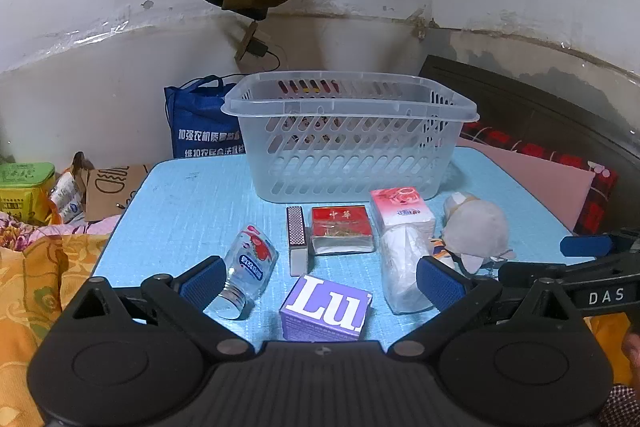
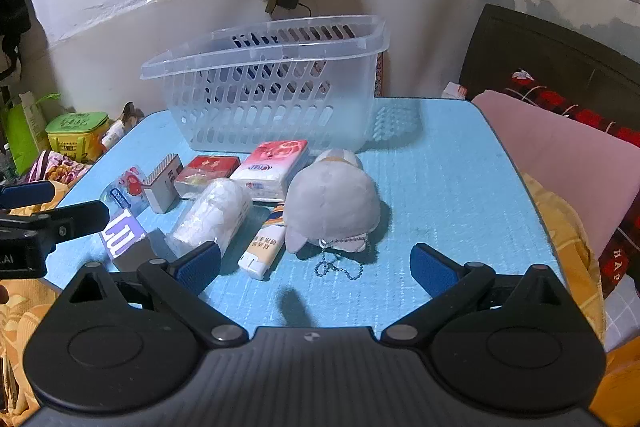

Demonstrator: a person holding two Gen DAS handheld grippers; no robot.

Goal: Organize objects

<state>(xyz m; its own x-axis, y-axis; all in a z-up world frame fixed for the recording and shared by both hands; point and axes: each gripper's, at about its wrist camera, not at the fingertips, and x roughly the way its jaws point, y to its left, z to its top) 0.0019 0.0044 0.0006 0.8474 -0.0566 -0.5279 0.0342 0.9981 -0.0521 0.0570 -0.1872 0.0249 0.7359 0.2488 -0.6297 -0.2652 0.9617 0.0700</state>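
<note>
Both pairs of fingers stand wide apart and hold nothing: the left gripper [image 1: 320,281] hangs over a purple box [image 1: 325,309] printed "Lu", the right gripper [image 2: 316,265] near a grey plush toy [image 2: 334,205]. On the blue table [image 2: 448,187] a red cigarette pack [image 1: 341,227] reads "中华", beside a matchbox [image 1: 297,239], tissue pack [image 1: 401,213] and toppled glass jar [image 1: 247,269]. The clear basket [image 1: 348,143] stands behind them.
</note>
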